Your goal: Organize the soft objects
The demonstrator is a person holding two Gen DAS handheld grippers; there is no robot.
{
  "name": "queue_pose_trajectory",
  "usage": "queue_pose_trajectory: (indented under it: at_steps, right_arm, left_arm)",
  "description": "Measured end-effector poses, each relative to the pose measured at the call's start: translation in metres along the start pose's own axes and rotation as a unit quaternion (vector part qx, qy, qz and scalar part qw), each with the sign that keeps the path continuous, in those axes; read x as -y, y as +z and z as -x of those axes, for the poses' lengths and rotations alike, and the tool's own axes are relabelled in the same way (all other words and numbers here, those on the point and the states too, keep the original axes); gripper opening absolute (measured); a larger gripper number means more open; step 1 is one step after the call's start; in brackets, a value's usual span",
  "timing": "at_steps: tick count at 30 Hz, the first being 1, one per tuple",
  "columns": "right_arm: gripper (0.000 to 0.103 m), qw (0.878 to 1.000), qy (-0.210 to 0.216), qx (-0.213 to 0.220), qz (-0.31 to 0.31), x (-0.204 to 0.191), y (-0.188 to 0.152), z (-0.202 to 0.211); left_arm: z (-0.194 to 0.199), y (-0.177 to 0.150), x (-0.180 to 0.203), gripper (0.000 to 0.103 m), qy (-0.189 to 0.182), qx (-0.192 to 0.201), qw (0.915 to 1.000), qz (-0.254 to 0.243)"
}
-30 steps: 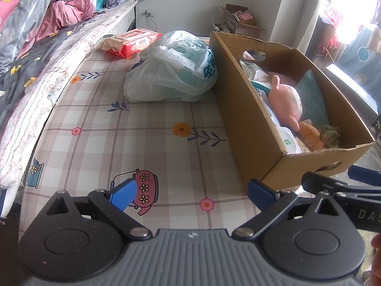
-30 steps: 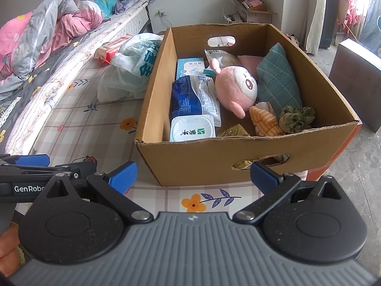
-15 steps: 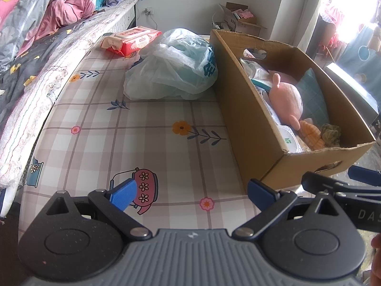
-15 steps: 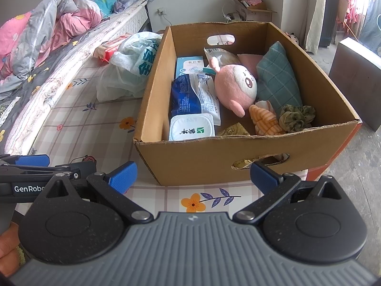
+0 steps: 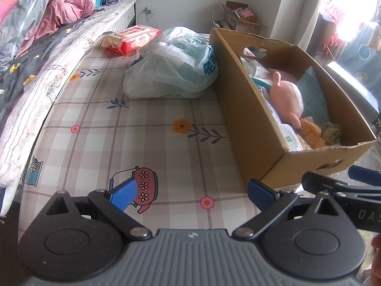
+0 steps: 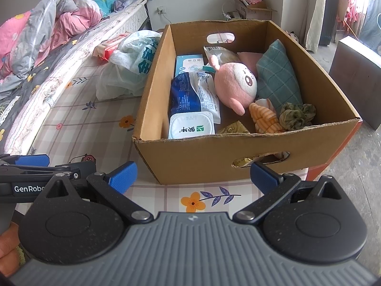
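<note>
Left gripper (image 5: pixel 191 191): blue-padded fingers (image 5: pixel 123 191) spread wide apart, holding nothing, touching nothing; they hang above the checked tablecloth (image 5: pixel 147 119), the right finger just beside the near corner of the cardboard box (image 5: pixel 252 119).
Right gripper (image 6: pixel 193 177): fingers (image 6: pixel 123 176) just as wide apart and empty, in front of the box's (image 6: pixel 202 157) near wall, apart from it.
Soft things: all lie inside the box: a pink plush toy (image 6: pixel 235 83) in the middle, a teal cushion (image 6: pixel 276 76) leaning on the right wall, an orange striped toy (image 6: pixel 264 118) and a green scrunchie (image 6: pixel 296 115) at the near right.
Other contents: a blue and white packet (image 6: pixel 194 95), a white tub (image 6: pixel 190 127) near the front wall, a teal carton (image 6: pixel 189 63) behind.
Beside the box: a plastic bag (image 5: pixel 171 66) against its left wall; a red wipes pack (image 5: pixel 133 38) farther back, by the bed (image 5: pixel 31 54).
Hidden or cut off: the box's left wall hides most of the contents in the left view; only the plush (image 5: pixel 285 95), cushion edge and scrunchie (image 5: pixel 331 132) peek out. Something yellow shows through the front handle hole (image 6: pixel 260 159), too little to name.
Only in the right view: the plush's face, the packets' print, the left gripper from the side at the left edge.
Only in the left view: the teapot print (image 5: pixel 142 186) under the fingers, the right gripper's side at the right edge.
</note>
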State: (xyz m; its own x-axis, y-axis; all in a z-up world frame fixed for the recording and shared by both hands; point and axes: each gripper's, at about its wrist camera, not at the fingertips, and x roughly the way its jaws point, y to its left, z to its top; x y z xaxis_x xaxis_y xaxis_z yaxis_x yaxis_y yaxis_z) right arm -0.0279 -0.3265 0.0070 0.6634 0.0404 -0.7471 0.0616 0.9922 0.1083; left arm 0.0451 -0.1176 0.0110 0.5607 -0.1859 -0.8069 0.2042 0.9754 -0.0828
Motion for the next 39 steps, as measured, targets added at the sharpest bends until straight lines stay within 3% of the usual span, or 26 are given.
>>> queue_pose_trajectory:
  at_steps: [39]
  right_arm:
    - [0.102,1.0,0.001,-0.005,-0.001,0.0024,-0.0019,-0.0034]
  left_arm:
    - [-0.0034,-0.0014,-0.0001,0.1,0.0,-0.007,1.0,-0.001]
